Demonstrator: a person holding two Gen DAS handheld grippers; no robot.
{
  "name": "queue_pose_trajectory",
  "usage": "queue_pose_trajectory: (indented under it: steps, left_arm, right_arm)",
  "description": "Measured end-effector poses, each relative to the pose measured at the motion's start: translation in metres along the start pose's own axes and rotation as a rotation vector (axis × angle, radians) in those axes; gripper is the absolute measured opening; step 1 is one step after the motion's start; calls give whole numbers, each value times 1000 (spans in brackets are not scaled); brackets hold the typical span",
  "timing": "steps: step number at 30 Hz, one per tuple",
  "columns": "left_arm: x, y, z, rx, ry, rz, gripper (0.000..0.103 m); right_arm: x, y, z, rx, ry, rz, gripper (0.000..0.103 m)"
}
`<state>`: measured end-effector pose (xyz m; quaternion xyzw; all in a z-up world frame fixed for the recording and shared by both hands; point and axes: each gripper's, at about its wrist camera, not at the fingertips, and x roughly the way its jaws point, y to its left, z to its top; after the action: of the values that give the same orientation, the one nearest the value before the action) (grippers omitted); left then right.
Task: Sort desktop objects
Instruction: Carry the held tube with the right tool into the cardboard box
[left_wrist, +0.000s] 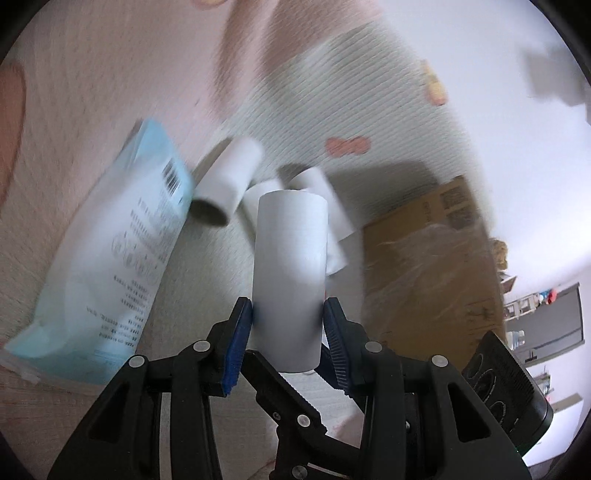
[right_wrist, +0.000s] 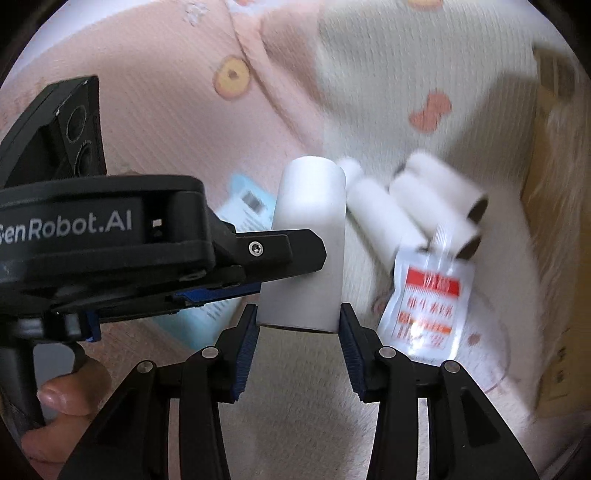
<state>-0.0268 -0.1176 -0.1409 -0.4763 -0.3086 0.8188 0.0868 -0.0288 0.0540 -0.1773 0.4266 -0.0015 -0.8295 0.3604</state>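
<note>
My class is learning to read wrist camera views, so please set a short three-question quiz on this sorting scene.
1. True or false: the left gripper has its jaws closed on an upright white roll.
2. In the left wrist view, what lies just left of the loose rolls on the cloth?
A. a light blue packet
B. a mug
C. scissors
3. In the right wrist view, what colour is the printing on the sachet lying against the loose rolls?

Key: 1 true; 2 A; 3 red.
</note>
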Motion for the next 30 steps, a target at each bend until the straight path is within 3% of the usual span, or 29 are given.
queue_pose_trajectory:
  steps: [10, 18, 30]
  left_arm:
    - [-36, -48, 15, 118, -92, -34, 44]
    - [-48, -93, 34, 230, -116, -95, 44]
    - [-47, -149, 53, 309, -127, -148, 44]
  right_arm:
    - [-49, 3, 25, -18, -119, -21, 40]
    - [-86, -8, 46, -22, -213, -74, 40]
    - [-125, -27, 71, -22, -253, -156, 40]
